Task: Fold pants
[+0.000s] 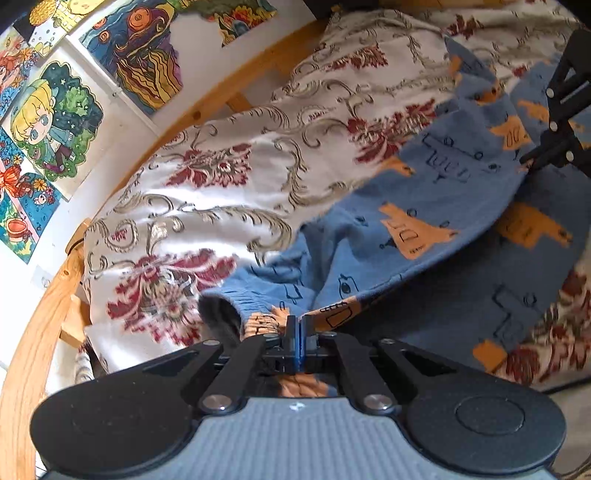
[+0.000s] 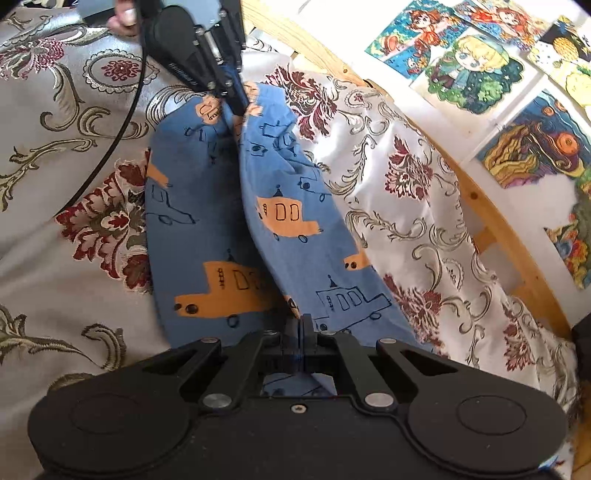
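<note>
Small blue pants (image 1: 424, 206) with orange and outlined vehicle prints hang stretched between my two grippers above a floral bedspread. My left gripper (image 1: 298, 325) is shut on the elastic waistband end, which bunches at its fingertips. My right gripper (image 2: 302, 325) is shut on the other end of the pants (image 2: 288, 206). One layer is lifted over a layer lying flat on the bed. The right gripper (image 1: 532, 160) shows at the right edge of the left wrist view, the left gripper (image 2: 236, 107) at the top of the right wrist view, each pinching fabric.
The white bedspread (image 1: 221, 155) with red flowers and grey scrolls covers the bed. A curved wooden bed rail (image 1: 44, 332) runs along a white wall with colourful drawings (image 1: 51, 122). A black cable (image 2: 122, 133) trails across the cover, and a hand (image 2: 123, 16) holds the left gripper.
</note>
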Demonstrator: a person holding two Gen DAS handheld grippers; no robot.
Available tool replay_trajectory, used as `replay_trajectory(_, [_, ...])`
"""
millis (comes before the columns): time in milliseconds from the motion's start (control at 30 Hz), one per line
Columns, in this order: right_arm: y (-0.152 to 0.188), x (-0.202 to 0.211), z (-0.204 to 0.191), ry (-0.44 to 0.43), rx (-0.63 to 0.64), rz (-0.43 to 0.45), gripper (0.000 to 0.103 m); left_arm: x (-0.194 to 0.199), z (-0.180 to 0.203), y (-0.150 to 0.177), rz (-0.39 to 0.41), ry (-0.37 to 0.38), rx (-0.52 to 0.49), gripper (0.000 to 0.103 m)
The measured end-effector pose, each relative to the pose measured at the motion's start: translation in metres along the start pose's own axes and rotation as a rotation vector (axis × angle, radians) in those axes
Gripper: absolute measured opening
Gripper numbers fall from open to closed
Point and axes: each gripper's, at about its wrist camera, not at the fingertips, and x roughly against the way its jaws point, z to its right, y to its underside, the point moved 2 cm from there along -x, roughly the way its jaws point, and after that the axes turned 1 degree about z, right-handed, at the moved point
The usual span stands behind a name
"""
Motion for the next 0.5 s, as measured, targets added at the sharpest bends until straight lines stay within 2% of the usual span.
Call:
replay_trajectory(100, [0.003, -0.002, -0.002, 0.026, -0.007, 0.0, 0.001, 0.0, 0.007, 0.004, 0.003, -0.02, -0.031, 0.001])
replay_trajectory(200, [0.006, -0.007, -0.003, 0.062, 0.008, -0.005, 0.014, 0.001, 0.008, 0.005, 0.004, -0.028, -0.042, 0.001])
replay_trajectory(333, [0.009, -0.011, -0.002, 0.071, 0.018, -0.008, 0.012, 0.002, 0.008, 0.005, 0.005, -0.035, -0.058, 0.001])
replay_trajectory(367, [0.009, -0.011, -0.002, 0.068, 0.013, -0.009, 0.009, 0.003, 0.009, 0.005, 0.006, -0.037, -0.062, 0.001])
replay_trajectory(400, [0.009, -0.01, -0.002, 0.069, 0.008, -0.006, 0.0, 0.003, 0.009, 0.005, 0.006, -0.041, -0.064, 0.001])
replay_trajectory(500, [0.006, -0.002, -0.003, 0.074, 0.015, 0.01, 0.0, 0.005, 0.008, 0.004, 0.009, -0.05, -0.056, 0.001])
